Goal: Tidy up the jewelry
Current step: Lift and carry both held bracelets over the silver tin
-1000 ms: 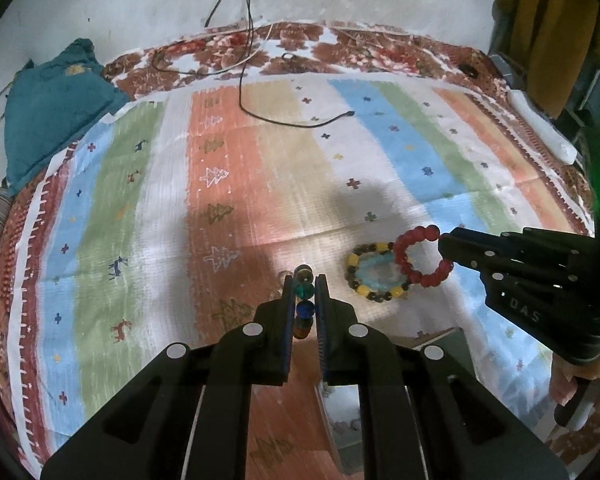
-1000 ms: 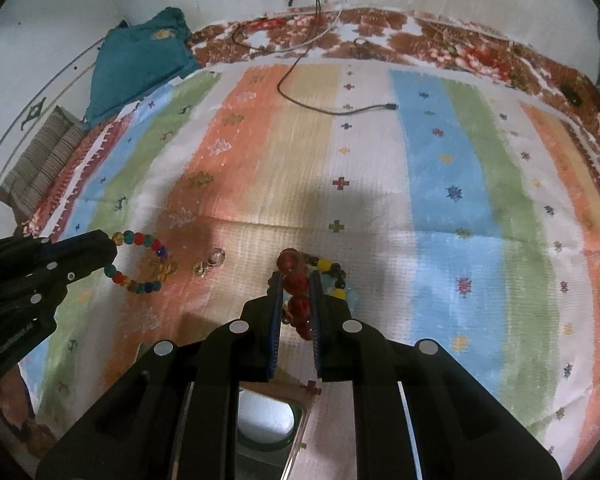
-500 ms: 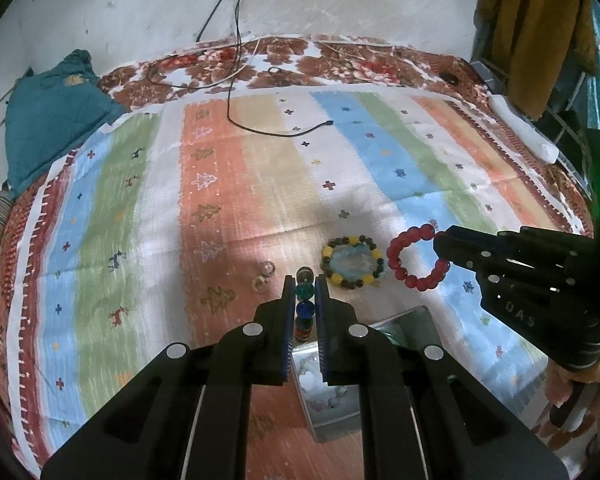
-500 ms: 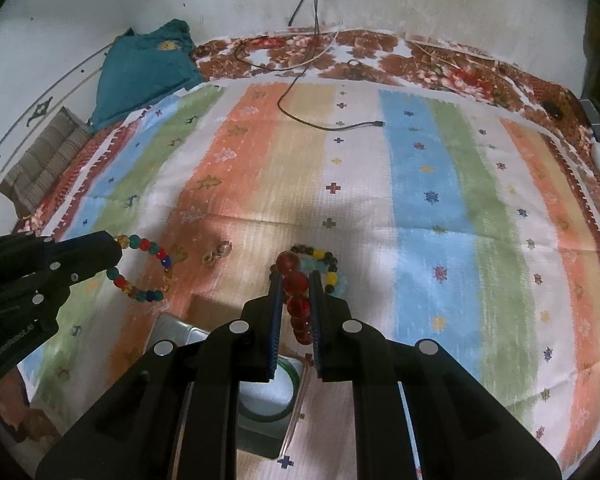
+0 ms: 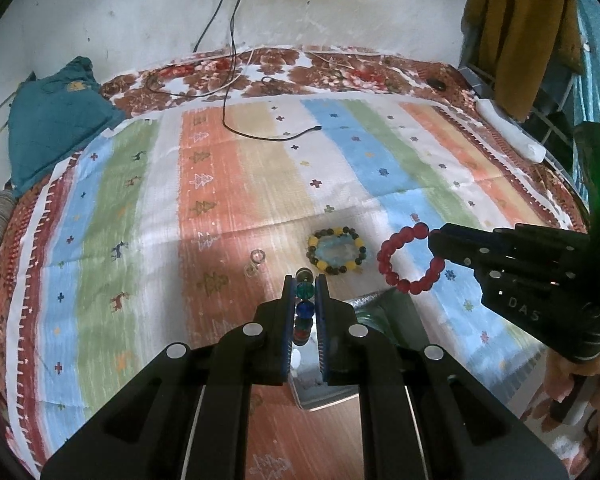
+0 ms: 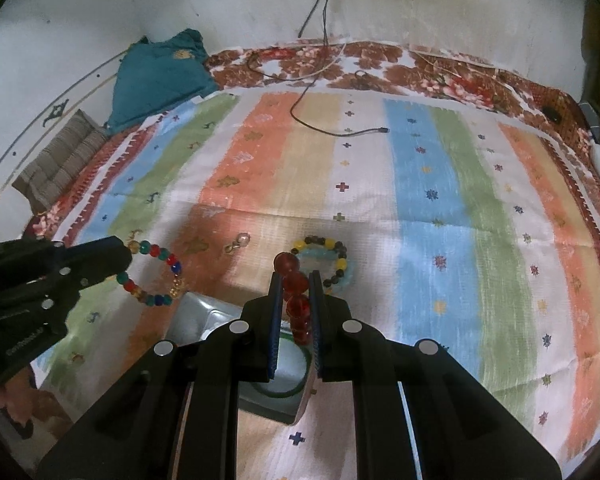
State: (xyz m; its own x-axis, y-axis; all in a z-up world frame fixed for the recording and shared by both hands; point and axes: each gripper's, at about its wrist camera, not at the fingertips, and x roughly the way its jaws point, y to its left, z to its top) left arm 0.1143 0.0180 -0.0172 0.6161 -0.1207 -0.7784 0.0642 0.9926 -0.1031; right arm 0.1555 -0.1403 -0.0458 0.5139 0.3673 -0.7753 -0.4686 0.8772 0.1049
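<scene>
My left gripper (image 5: 305, 280) is shut on a multicolored bead bracelet (image 5: 304, 309), which hangs as a ring in the right wrist view (image 6: 156, 276). My right gripper (image 6: 296, 276) is shut on a red bead bracelet (image 6: 296, 300), seen as a ring in the left wrist view (image 5: 410, 260). Both are held above a silver jewelry box (image 5: 396, 312), which also shows in the right wrist view (image 6: 196, 320) with a green bangle (image 6: 296, 388) inside. A yellow-and-black bead bracelet (image 5: 336, 250) and a small metal clasp (image 5: 255, 261) lie on the striped cloth (image 5: 220, 200).
A black cable (image 5: 260, 132) lies across the far part of the cloth. A teal cloth (image 5: 56, 116) sits at the far left and a white roll (image 5: 512, 136) at the far right. A wall runs behind.
Both grippers have lifted and drawn back with their bracelets, so more cloth, the clasp and the silver box have come into view below them.
</scene>
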